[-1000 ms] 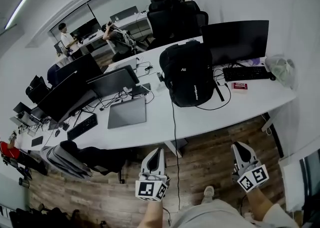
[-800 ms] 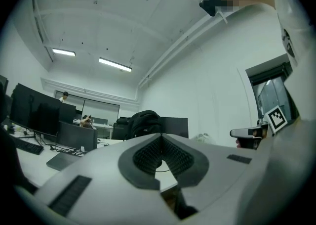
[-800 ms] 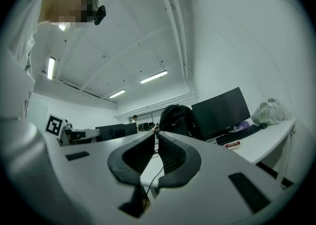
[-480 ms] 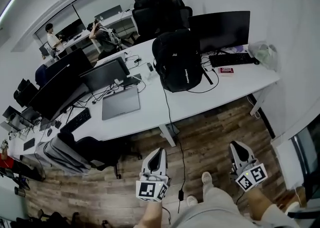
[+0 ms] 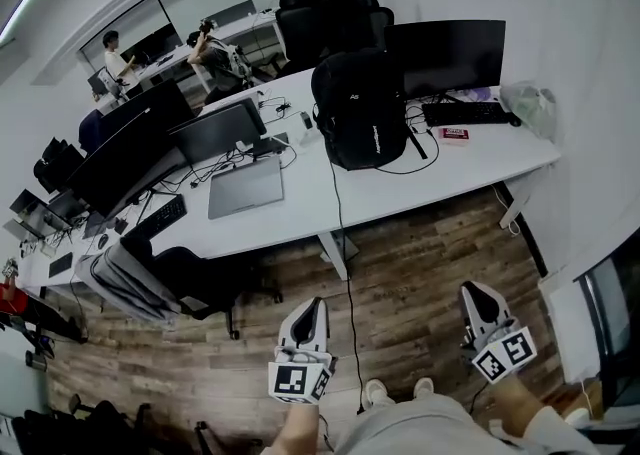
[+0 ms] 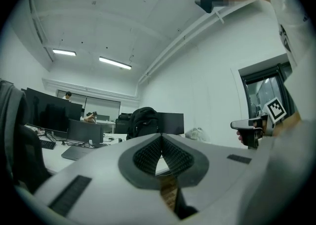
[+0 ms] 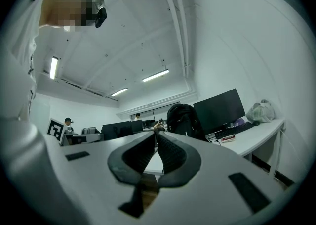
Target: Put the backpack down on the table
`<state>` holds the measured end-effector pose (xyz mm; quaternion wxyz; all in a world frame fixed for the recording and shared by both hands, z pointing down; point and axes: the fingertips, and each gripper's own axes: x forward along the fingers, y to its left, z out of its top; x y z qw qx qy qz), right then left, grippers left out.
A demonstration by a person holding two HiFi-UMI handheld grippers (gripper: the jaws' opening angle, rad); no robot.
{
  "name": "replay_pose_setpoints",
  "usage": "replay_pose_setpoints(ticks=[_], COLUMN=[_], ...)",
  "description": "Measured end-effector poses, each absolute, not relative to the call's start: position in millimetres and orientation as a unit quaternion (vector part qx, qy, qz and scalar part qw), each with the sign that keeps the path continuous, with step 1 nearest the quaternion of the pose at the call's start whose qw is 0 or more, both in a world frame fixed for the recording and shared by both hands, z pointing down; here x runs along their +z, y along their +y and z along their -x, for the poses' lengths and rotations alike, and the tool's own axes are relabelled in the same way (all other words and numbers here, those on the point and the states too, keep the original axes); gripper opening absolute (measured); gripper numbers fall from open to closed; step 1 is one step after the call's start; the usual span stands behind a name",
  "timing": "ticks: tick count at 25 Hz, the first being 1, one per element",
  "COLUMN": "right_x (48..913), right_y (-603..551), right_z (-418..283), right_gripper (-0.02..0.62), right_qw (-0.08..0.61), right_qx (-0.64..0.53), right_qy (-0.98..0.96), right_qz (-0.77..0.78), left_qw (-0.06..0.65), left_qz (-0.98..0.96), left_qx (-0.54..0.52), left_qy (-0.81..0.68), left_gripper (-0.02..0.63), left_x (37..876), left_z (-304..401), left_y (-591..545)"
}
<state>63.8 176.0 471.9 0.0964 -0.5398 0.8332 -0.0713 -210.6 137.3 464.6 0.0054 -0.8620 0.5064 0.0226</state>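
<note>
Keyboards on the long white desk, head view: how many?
2. One keyboard lies right of the backpack, before the monitor; the other lies near the desk's front edge, further left. More may hide behind monitors.

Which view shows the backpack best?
Head view: the backpack shows whole, standing upright on the white desk in front of a dark monitor. The left gripper view and the right gripper view each catch only its upper part, small and far off.

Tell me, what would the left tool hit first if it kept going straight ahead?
Probably the backpack on the table, dead ahead of the left tool; only open floor seems between, though depth is unclear.
</note>
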Motion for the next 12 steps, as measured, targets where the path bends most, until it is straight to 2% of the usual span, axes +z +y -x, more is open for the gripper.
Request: replay_pose_setpoints(ticks=[12], right_x=[461.2], right_y=[204.2], right_z=[-108.5], right_gripper=[0.031], right_qw=[0.129], right_qx=[-0.088], right_qy=[0.832], right_qz=[0.533], left_qw=[0.006], left_qz=[0.854], left_qx=[0.023], left_qy=[0.52], left_gripper=[0.008], left_x=[458.2], left_z=[165.8], left_y=[170.6])
